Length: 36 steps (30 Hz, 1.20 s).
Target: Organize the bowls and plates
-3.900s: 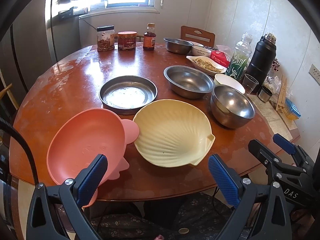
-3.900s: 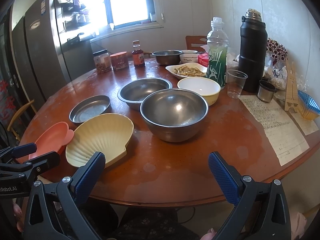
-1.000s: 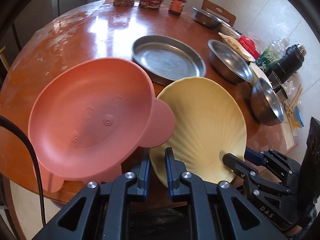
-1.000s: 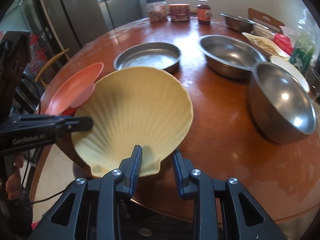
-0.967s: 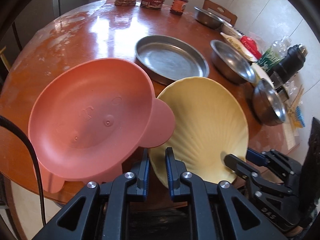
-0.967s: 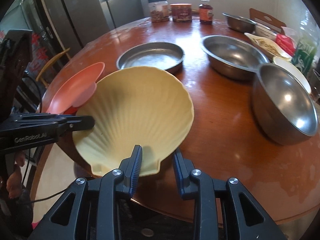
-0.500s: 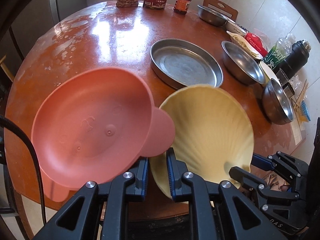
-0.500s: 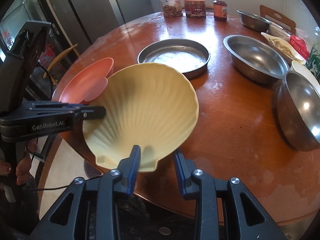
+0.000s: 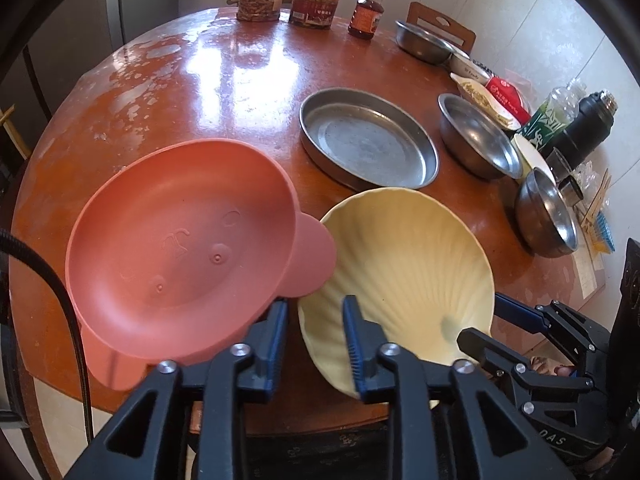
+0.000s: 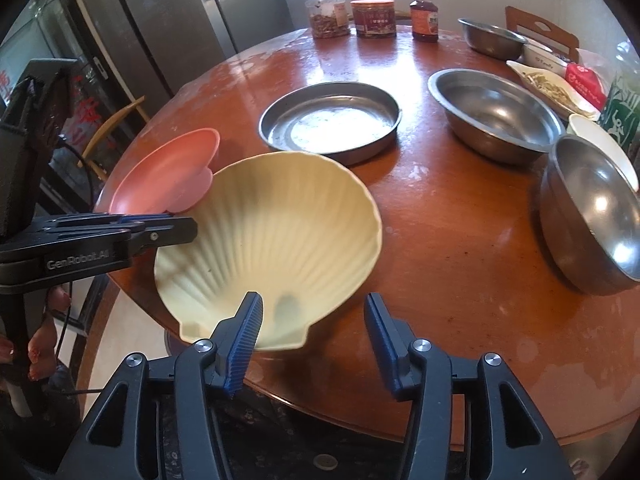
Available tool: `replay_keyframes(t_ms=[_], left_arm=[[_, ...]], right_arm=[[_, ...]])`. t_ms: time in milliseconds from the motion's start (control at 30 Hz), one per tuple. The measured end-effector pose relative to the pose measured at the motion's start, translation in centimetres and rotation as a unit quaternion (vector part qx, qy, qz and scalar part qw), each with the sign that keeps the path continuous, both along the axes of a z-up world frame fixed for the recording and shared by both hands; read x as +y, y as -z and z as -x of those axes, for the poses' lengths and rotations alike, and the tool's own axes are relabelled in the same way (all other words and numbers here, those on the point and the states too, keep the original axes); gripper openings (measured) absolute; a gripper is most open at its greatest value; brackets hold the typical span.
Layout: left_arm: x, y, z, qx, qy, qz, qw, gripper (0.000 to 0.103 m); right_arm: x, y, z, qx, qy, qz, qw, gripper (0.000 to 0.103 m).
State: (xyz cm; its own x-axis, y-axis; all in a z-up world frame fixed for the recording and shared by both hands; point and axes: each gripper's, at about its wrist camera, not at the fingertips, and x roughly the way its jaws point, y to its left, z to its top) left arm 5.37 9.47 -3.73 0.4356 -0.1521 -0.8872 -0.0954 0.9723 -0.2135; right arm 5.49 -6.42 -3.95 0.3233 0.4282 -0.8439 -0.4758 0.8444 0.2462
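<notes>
Danger sits at the tabletop (image 10: 460,240) edge: both dishes overhang it as my jaws are opening, left hand-held gripper (image 9: 314,336) off the pink plate (image 9: 180,240), right hand-held gripper (image 10: 312,332) around the shell dish (image 10: 272,236); either could tip floorward.

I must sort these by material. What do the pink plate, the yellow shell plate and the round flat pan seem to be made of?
Pink plate: likely matte plastic, moulded face marks, dull sheen. Yellow shell plate: probably plastic too, moulded ribs, soft satin look. Round flat pan: steel, grey and mirror-like glare.
</notes>
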Motion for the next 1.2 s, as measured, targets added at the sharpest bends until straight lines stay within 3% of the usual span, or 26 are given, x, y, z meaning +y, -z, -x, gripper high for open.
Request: replay_keyframes(t_ms=[200,267,333,633,833,1000,1200], left_arm=[[0.3,-0.4,0.7,-0.008,-0.013,0.003,0.9999,0.040],[0.5,-0.6,1.1,-0.013,-0.016,0.010,0.9997,0.052],[0.6,-0.8,1.4,-0.019,-0.020,0.018,0.9995,0.055],[1.1,-1.6,3.0,-0.028,-0.033,0.050,0.9978,0.055],[1.7,-3.6,4.9,-0.051,-0.029,0.046,0.9973,0.055],[6.0,-4.6,6.0,-0.066,-0.096,0.015,0.9930,0.055],[11.0,-3.1,6.5,-0.048,-0.167,0.012,0.9848,0.055]], right_arm=[[-0.9,-0.1,-0.1,-0.003,0.014,-0.004,1.000,0.056],[-1.1,-0.2,0.0,-0.005,0.016,-0.008,1.000,0.057],[-1.3,-0.4,0.0,-0.007,0.018,-0.009,1.000,0.062],[-1.8,-1.3,0.0,-0.029,0.026,-0.009,0.999,0.065],[-1.2,-3.2,-0.7,-0.052,0.018,-0.018,0.998,0.065],[1.4,-4.9,-1.7,-0.073,-0.015,-0.025,0.997,0.065],[6.3,-5.2,-3.5,-0.080,-0.059,-0.032,0.995,0.065]])
